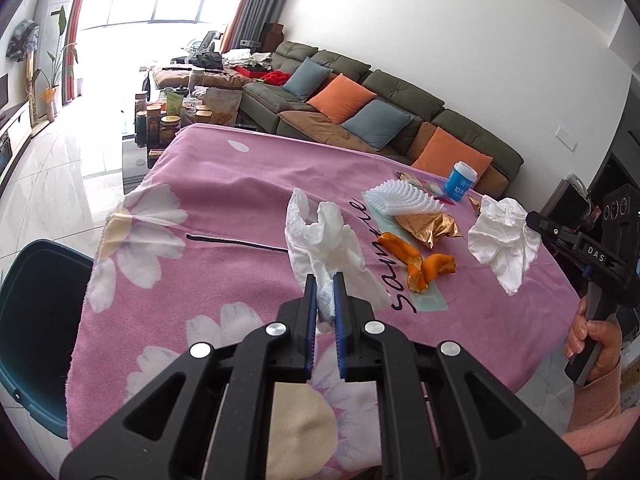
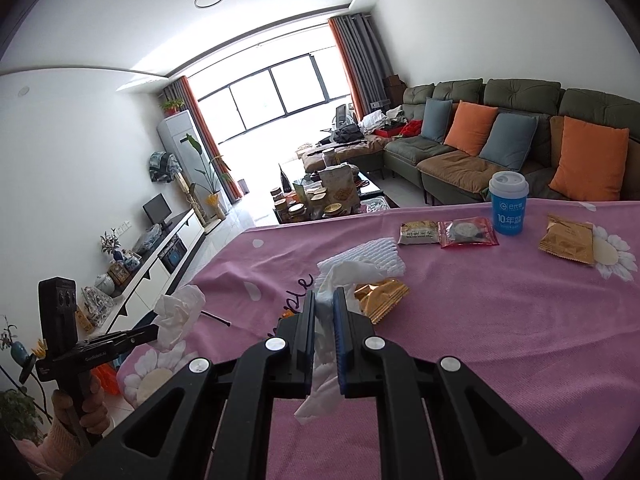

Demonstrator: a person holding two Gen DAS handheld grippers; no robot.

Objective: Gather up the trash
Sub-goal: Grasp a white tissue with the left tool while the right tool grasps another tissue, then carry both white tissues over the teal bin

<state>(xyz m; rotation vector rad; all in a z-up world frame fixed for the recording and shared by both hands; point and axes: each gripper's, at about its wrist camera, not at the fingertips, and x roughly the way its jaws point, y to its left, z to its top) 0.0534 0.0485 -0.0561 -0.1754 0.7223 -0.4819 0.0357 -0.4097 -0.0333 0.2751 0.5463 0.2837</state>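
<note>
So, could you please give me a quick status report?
Left gripper shut on tissue. Right gripper shut on second tissue. Bin left, unobstructed.

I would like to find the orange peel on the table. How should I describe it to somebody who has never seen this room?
Start at the table with the pink flowered cloth, then go to the litter near its middle. The orange peel lies just in front of a crumpled gold foil wrapper. It is the only bright orange, curled scrap; its neighbours are white or gold.

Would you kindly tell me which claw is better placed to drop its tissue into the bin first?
Left. The left claw grips a crumpled tissue near the table edge where the dark bin stands. The right claw, with its tissue, is farther across the table.
</note>
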